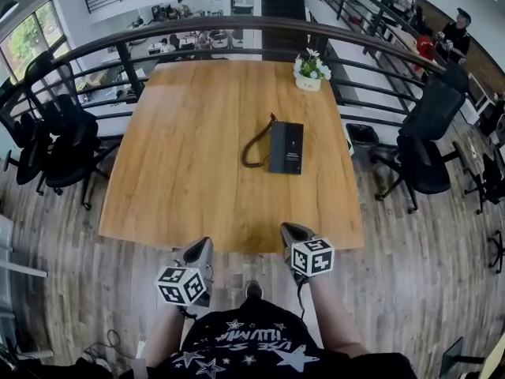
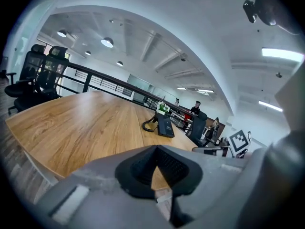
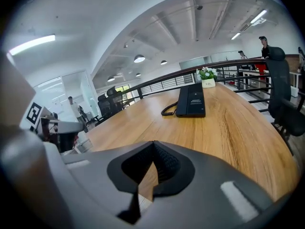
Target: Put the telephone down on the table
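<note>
Both grippers hung just short of the table's [image 1: 181,180] near edge, the left gripper [image 1: 201,247] and right gripper [image 1: 293,231] each with jaws pressed together on nothing. The telephone [image 1: 286,147] lay flat well ahead of the right one, a wide stretch of bare wood in between, with a flower pot [image 1: 309,73] farther out at the far edge. Black office chairs [image 1: 55,144] stood off to both sides, and a curved railing [image 1: 237,26] ran past the far edge.

The wooden table [image 1: 197,133] bears a black telephone [image 1: 286,147] and a potted plant [image 1: 309,71].
</note>
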{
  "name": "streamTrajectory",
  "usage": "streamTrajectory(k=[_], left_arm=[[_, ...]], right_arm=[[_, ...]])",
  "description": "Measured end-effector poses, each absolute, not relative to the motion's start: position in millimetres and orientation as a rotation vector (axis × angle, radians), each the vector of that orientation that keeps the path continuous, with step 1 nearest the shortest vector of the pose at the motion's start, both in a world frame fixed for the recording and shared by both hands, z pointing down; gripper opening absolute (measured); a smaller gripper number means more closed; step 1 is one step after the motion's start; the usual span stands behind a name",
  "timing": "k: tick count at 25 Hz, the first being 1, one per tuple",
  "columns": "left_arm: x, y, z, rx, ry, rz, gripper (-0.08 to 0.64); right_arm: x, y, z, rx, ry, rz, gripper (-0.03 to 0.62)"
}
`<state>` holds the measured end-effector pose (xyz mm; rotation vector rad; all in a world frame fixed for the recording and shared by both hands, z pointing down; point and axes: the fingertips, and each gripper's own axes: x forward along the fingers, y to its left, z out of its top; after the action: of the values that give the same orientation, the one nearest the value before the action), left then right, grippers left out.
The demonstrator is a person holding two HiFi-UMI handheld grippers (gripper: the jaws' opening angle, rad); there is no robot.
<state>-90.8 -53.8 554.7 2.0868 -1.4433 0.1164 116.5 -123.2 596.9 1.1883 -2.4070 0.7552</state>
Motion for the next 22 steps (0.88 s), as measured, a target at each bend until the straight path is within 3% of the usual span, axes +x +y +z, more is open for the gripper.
streamTrajectory(k=[22], left_arm=[[-142.0,84.9,557.8,2.122,-1.352,0.119,0.002]], right_arm=[[60.4,30.3,569.6,1.227,-2.415,0.69,-0.002]])
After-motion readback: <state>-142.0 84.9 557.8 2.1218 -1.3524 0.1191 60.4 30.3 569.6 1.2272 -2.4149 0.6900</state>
